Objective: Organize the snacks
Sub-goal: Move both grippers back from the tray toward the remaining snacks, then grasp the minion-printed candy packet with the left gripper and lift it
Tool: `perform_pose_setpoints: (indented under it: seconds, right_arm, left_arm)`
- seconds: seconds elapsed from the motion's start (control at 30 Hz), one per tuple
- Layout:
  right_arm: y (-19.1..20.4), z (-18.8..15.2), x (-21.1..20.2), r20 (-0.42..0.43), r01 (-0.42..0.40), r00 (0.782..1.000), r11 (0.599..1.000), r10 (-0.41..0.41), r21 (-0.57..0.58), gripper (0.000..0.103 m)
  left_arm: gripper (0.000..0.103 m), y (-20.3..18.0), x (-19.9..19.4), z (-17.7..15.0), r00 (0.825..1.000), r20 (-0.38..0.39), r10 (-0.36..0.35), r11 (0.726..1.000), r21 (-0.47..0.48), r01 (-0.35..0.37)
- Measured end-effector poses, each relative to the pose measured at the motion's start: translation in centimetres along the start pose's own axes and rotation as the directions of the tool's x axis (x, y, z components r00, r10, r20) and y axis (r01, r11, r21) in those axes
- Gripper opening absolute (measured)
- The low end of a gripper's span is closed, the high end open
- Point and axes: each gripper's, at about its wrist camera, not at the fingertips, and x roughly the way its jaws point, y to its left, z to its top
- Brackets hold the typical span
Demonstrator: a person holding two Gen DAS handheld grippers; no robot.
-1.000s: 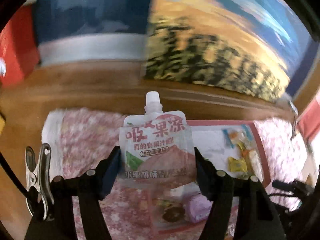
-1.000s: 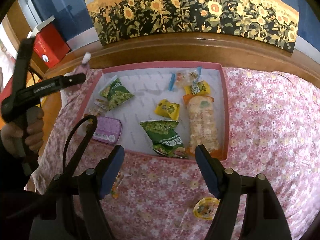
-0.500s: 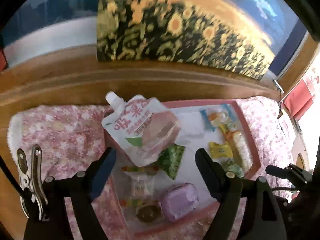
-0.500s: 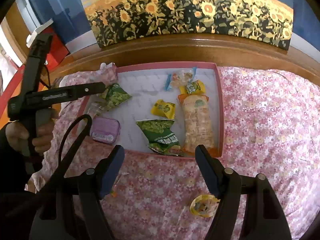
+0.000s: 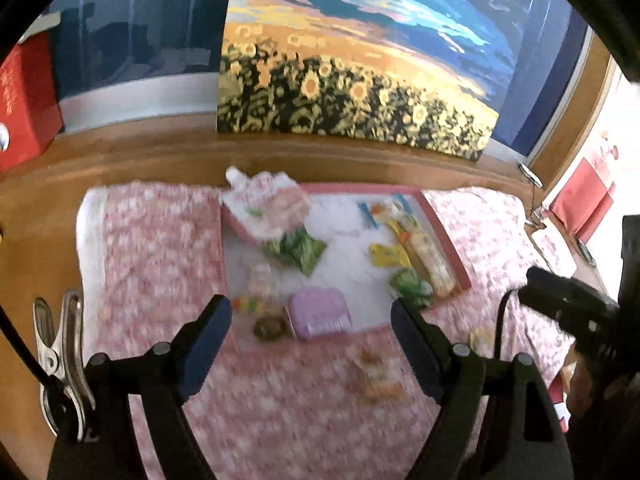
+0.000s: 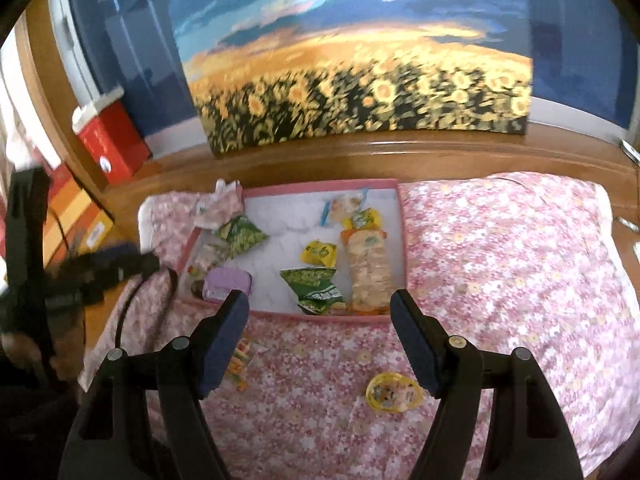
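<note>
My left gripper (image 5: 311, 330) hangs empty, jaws apart; the pouch (image 5: 267, 207) lies on the tray's (image 5: 448, 240) far-left corner. My right gripper (image 6: 320, 328), also spread and empty, hovers near the jelly cup (image 6: 394, 392), probably the next pick.

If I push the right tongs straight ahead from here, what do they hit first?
Probably the green snack bag just inside the pink tray's near wall. The right tongs are open and aimed there, though depth is hard to judge.
</note>
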Motion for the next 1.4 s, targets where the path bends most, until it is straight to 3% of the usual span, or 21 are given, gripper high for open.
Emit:
perform_pose_setpoints:
  seconds: [0.13,0.6,0.8,1.03,1.13,1.23,1.4]
  right_arm:
    - [-0.7,-0.9,-0.8,-0.005,0.007,1.000,0.999,-0.007,0.049,0.075]
    - [-1.4,-6.0,0.1,-0.194,0.058,0.980,0.996,-0.044,0.071,0.075]
    - [-2.7,-8.1,0.6,-0.262,0.064,0.965,0.989,-0.026,0.136,0.075]
    - [-4.1,-10.6,1.0,-0.340,0.073,0.940,0.977,-0.001,0.201,0.075]
    - [-4.2,-11.0,0.7,-0.343,0.072,0.939,0.978,-0.001,0.194,0.075]
    - [-4.5,-11.1,0.3,-0.332,0.075,0.943,0.977,-0.005,0.198,0.075]
    - [-5.2,-11.0,-0.8,-0.313,0.101,0.949,0.975,-0.035,0.196,0.075]
  left_arm:
    - [0.085,-1.1,-0.2,-2.2,0.999,-0.040,-0.007,1.000,0.009,0.008]
    - [0.085,-2.5,0.9,-7.5,0.981,-0.183,-0.067,0.998,-0.023,0.064]
    - [0.083,-3.6,1.8,-9.3,0.964,-0.265,-0.001,1.000,0.002,0.002]
    - [0.078,-2.8,0.9,-9.9,0.970,-0.241,-0.017,0.998,-0.064,0.002]
    - [0.076,-3.0,0.9,-9.3,0.976,-0.214,-0.041,0.997,-0.069,0.027]
    - [0.077,-4.2,1.7,-8.0,0.983,-0.176,-0.043,0.998,-0.045,0.035]
    - [0.077,-6.8,4.5,-6.5,0.987,-0.156,0.031,0.999,0.045,-0.024]
